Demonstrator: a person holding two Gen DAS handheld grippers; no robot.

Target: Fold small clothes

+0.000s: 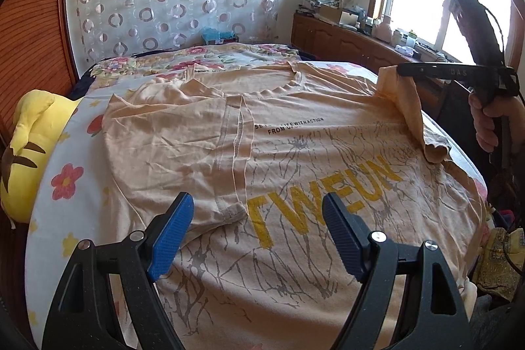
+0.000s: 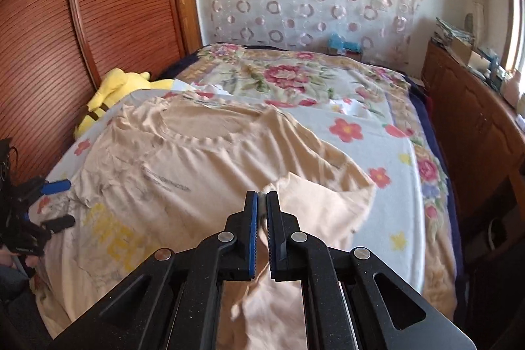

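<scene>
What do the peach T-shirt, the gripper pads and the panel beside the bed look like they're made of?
T-shirt: soft matte knit, probably cotton jersey; it wrinkles and drapes limply from the shut right gripper.
Left gripper pads: blue, finely ribbed, likely rubber or plastic.
Panel: reddish-brown wood with fine horizontal ridges, slightly glossy; possibly veneer.

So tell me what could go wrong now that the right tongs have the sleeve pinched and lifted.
1. The right tongs hold only a thin edge of the sleeve; it may slip out mid-fold.
2. The left tongs stand open above the T-shirt, pinning nothing, so the pull could drag the whole shirt.
3. The already folded left sleeve could shift and come undone.
</scene>
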